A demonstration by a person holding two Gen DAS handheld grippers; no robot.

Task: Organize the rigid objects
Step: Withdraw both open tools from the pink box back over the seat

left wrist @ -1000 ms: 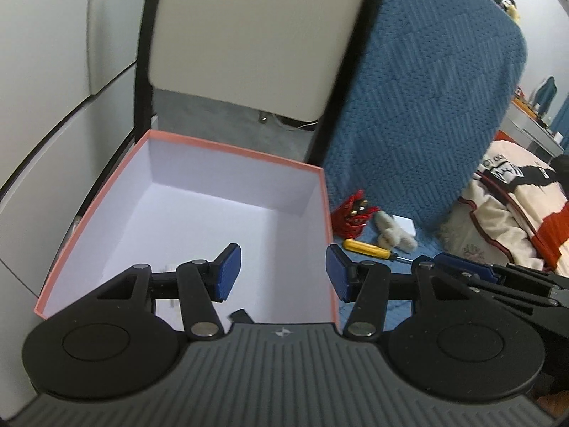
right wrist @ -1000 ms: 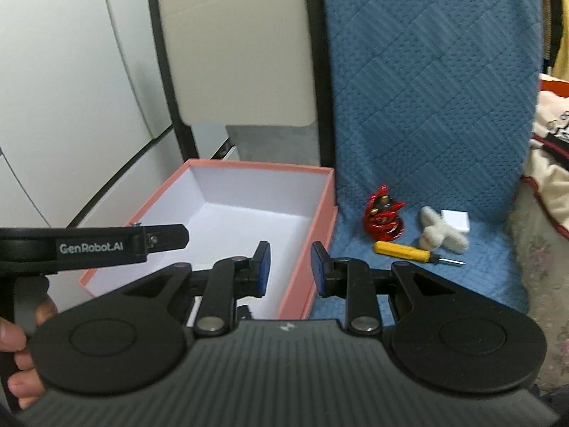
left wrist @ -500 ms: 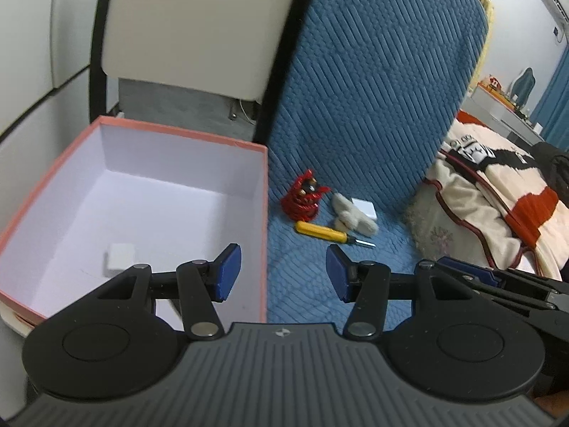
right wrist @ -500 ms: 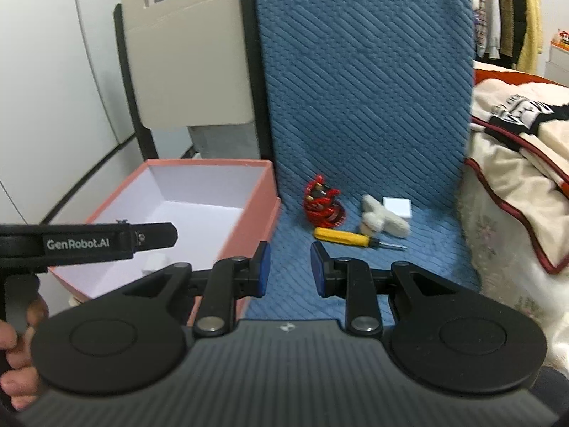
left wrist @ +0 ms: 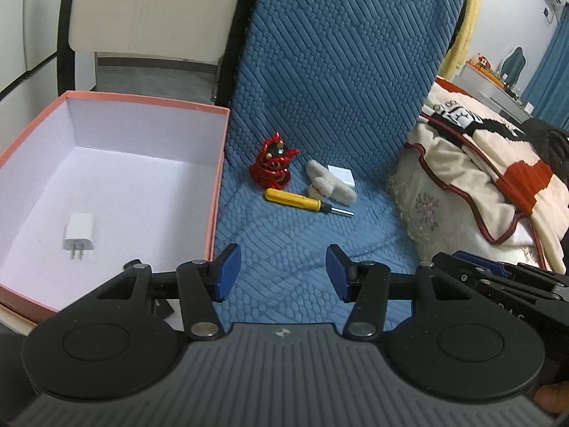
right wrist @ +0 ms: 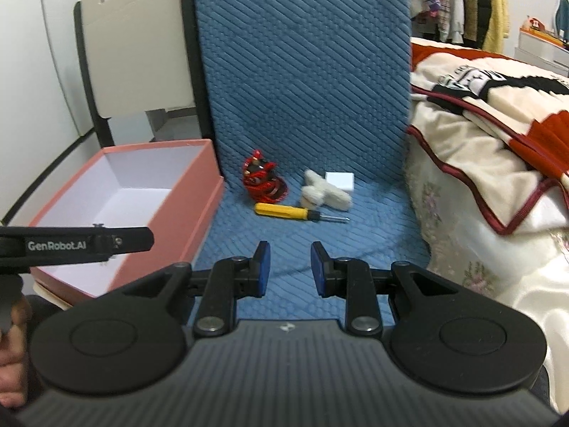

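Note:
A pink box (left wrist: pixel 217 192) with a white inside stands on the left, and a white charger plug (left wrist: pixel 79 235) lies in it. On the blue seat cushion (left wrist: pixel 302 242) lie a red toy figure (left wrist: pixel 274 167), a yellow screwdriver (left wrist: pixel 302 201), a white plush piece (left wrist: pixel 329 186) and a small white box (left wrist: pixel 341 174). My left gripper (left wrist: pixel 282 274) hangs open and empty over the cushion, short of the screwdriver. My right gripper (right wrist: pixel 290 267) has its jaws drawn close with nothing between them. It points at the screwdriver (right wrist: pixel 284 210) and the red toy (right wrist: pixel 261 181).
The blue quilted chair back (right wrist: pixel 302 71) rises behind the objects. A cream, red and black blanket (right wrist: pixel 498 124) is heaped on the right. A beige chair back (left wrist: pixel 149 10) and a white wall stand behind the pink box (right wrist: pixel 199 206). A hand (right wrist: pixel 10 373) grips the left tool.
Both views have swung right and lower, from over the pink box toward the blue cushion. The small objects now sit centred ahead, and the charger in the box has come into sight.

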